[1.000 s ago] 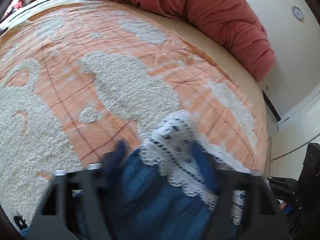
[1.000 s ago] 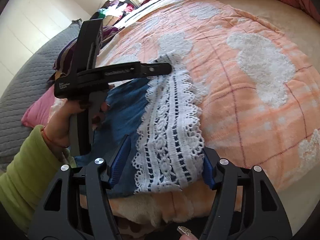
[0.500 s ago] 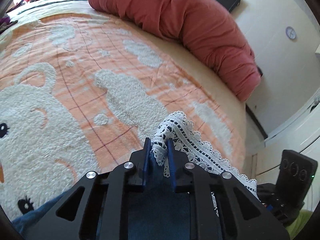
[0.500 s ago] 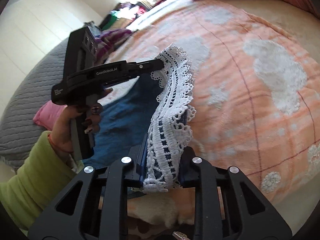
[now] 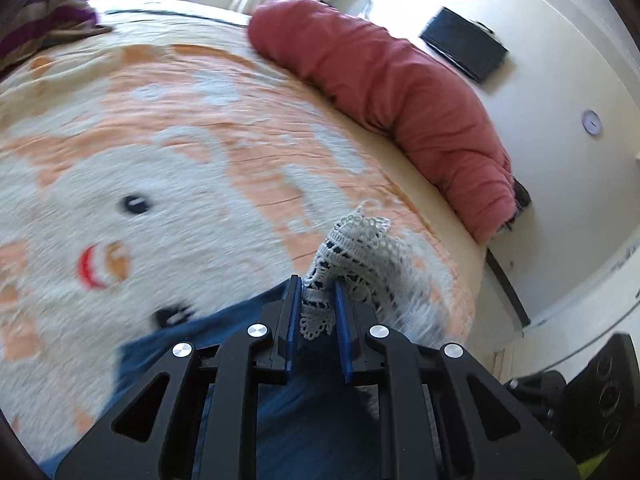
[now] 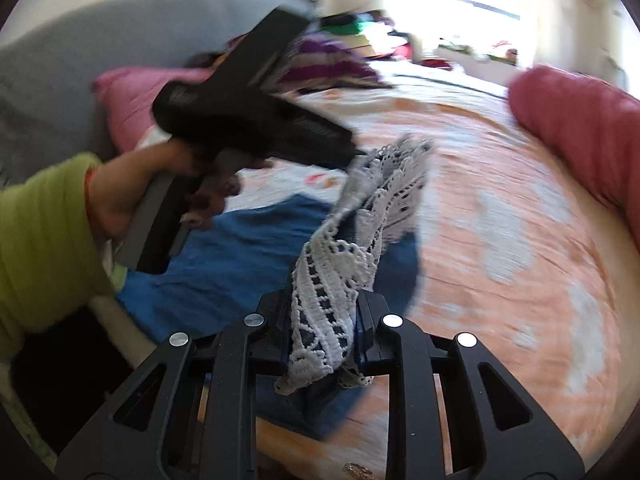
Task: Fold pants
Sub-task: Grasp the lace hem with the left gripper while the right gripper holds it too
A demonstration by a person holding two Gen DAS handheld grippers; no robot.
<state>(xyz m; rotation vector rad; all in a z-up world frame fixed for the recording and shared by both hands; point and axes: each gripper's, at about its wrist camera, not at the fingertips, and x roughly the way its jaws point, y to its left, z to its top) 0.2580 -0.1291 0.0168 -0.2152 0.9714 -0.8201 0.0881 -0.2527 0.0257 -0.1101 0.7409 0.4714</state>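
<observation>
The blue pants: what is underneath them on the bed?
The blue pants lie on an orange-and-white blanket bearing a cartoon face. Both grippers lift the white lace hem. What the blanket shows beneath the pants is covered.

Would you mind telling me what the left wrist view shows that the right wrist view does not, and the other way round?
Only the left wrist view shows the wall clock and the bear face on the blanket. Only the right wrist view shows the person's green sleeve, the grey headboard and the left gripper from outside. Both show the lace hem of the blue pants and the red duvet.
</observation>
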